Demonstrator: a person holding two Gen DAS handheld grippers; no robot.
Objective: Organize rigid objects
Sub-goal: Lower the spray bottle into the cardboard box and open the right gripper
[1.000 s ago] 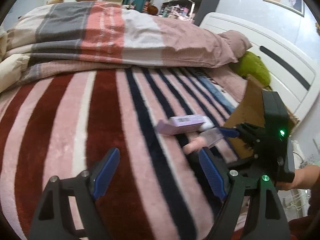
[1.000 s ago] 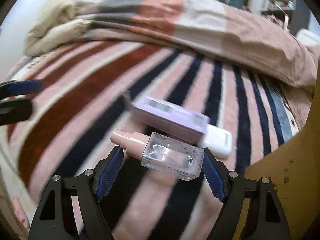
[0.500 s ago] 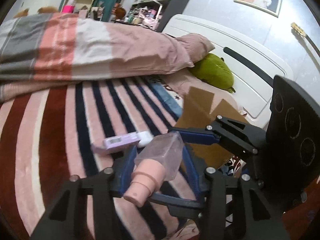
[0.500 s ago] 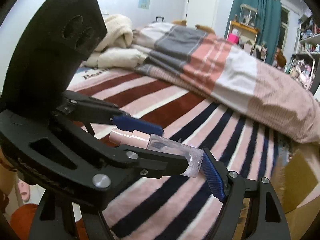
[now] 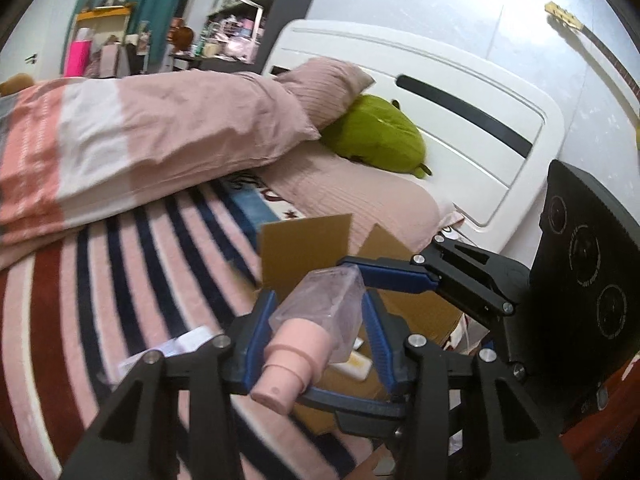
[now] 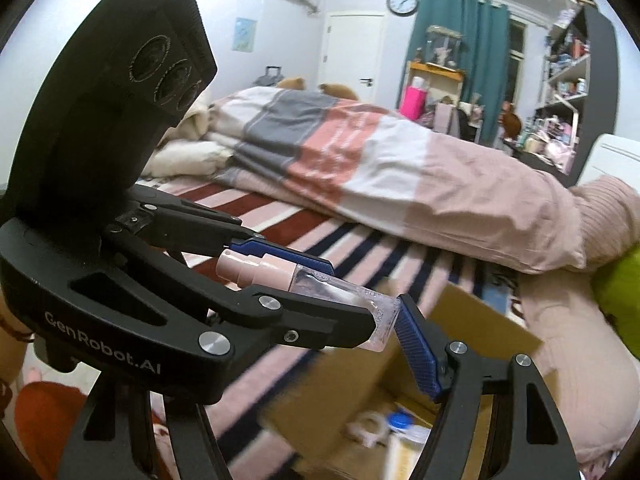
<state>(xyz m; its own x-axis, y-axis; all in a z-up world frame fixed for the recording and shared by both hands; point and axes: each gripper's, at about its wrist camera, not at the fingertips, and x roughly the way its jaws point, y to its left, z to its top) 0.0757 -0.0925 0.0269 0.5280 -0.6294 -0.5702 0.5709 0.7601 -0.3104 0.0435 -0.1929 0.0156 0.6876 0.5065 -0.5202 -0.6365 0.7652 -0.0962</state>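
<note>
You can read one brand clearly: "GenRobot.AI", in pale letters along the black body of the left gripper (image 6: 352, 280) in your right wrist view. The clear bottle (image 6: 344, 300) carries small print near its base, too small to read. The sheet (image 5: 256, 188) under the duvet shows dark lettering in your left wrist view, but it is half hidden and unreadable. The wall clock (image 6: 402, 2) shows no numerals you can read.

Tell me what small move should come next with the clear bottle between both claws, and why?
Probably open the right claw and draw it back. The left claw is closing on the sides of the bottle, its pads against it, while a right pad touches its base. The open cardboard box lies just beyond, so one claw could carry it there.
</note>
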